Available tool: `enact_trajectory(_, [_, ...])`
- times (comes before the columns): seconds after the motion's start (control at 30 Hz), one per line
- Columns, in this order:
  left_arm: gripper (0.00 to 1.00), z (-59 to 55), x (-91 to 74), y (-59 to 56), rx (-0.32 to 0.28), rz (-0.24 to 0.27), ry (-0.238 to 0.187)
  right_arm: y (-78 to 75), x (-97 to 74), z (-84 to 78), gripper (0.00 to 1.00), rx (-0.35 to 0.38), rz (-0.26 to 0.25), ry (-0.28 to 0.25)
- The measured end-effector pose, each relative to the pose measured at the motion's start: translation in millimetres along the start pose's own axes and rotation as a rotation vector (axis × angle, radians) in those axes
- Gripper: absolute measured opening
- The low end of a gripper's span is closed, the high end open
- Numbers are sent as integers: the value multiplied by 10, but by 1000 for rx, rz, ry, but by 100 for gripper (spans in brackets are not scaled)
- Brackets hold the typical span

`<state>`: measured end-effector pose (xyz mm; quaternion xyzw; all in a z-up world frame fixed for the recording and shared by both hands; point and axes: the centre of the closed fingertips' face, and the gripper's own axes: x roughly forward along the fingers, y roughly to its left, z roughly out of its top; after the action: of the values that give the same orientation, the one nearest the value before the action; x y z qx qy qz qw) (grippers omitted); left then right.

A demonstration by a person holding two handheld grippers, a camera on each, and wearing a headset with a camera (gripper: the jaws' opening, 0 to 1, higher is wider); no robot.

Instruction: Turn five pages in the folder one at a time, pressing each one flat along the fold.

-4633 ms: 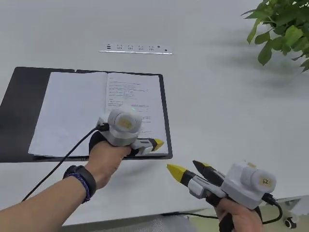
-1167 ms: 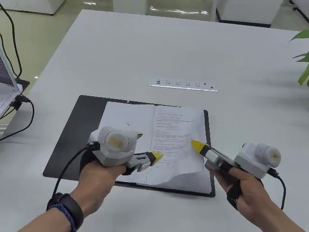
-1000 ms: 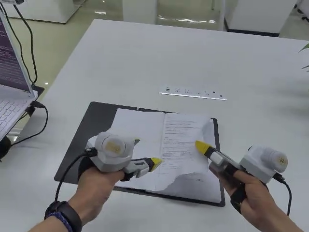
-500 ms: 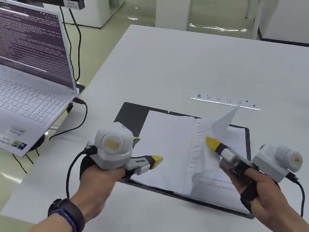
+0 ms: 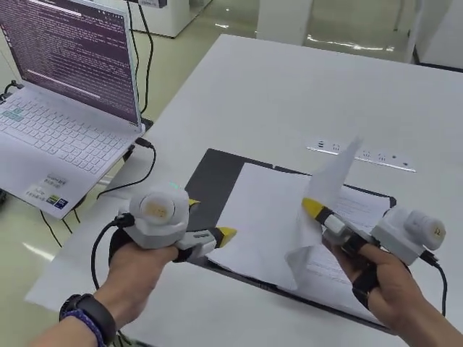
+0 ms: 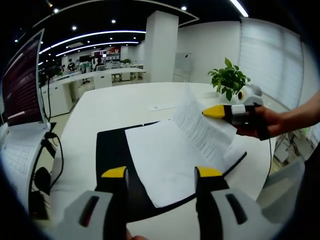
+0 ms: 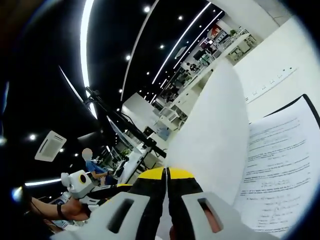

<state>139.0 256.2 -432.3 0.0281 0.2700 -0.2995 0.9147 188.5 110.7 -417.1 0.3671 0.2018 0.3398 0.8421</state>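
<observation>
— Surroundings?
— An open laptop [image 5: 65,87] stands left of the white surface [image 5: 289,79]. A socket strip [image 5: 362,155] is set beyond the folder [image 5: 217,170], and a plant [image 6: 227,80] stands further off. It is an open office with ceiling lights.
— Folder?
— It lies open near the front edge.
— Jaws?
— The right gripper [image 5: 311,207] is pinched tight on a raised page [image 5: 336,173]. The left gripper [image 6: 161,172] is spread wide, holding nothing, at the folder's near-left edge.

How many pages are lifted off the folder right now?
1: the page pinched in the right claw, standing up near the middle of the open folder. A second sheet stuck behind it could be hidden.
</observation>
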Motion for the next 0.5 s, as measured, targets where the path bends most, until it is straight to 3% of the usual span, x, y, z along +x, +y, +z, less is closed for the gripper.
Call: enact_trajectory(0.5, [54,-91,-143,139,16,1,15,122,348,-206,0,28,36,36])
